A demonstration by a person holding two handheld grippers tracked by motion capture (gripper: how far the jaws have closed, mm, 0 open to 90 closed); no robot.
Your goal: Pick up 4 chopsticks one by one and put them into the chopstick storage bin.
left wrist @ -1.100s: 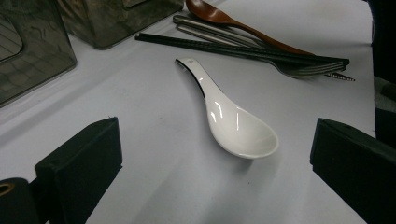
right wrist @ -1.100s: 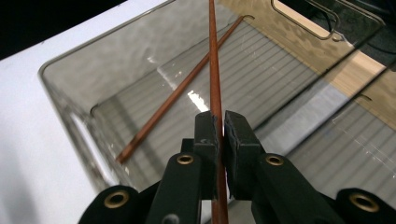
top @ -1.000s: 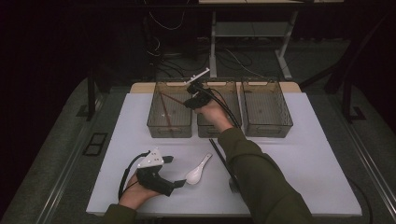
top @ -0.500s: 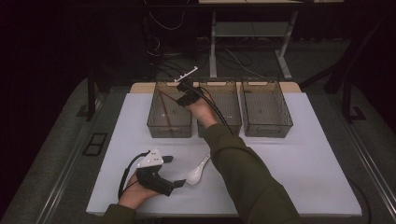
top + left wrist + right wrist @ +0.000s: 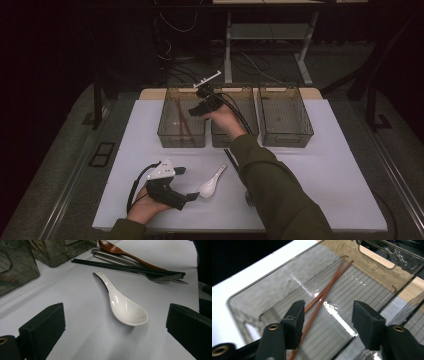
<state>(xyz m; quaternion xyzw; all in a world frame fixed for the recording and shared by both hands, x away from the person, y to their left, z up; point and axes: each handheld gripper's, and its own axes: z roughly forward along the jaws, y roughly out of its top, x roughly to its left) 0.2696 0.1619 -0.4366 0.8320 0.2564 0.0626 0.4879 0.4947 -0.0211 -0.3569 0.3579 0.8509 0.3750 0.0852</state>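
A white ceramic spoon (image 5: 212, 182) (image 5: 125, 307) lies on the white table, bowl toward the person. My left gripper (image 5: 187, 183) (image 5: 117, 322) rests on the table just left of the spoon. It is open, with one jaw on each side of the spoon's bowl and neither touching it. My right gripper (image 5: 197, 107) (image 5: 328, 312) hangs open above the left clear bin (image 5: 167, 135) (image 5: 249, 297). Two brown chopsticks (image 5: 182, 120) (image 5: 324, 292) lie crossed on that bin's floor, below the open jaws.
A middle bin (image 5: 250, 127) and a right bin (image 5: 287, 125) stand in a row with the left one. Beyond the white spoon lie black chopsticks (image 5: 125, 266), a wooden spoon (image 5: 112, 248) and a metal fork (image 5: 160, 277). The person's right sleeve (image 5: 270, 185) crosses the table.
My right gripper has moved left from above the middle bin to over the left bin, and lower. The left gripper and the white spoon have stayed put.
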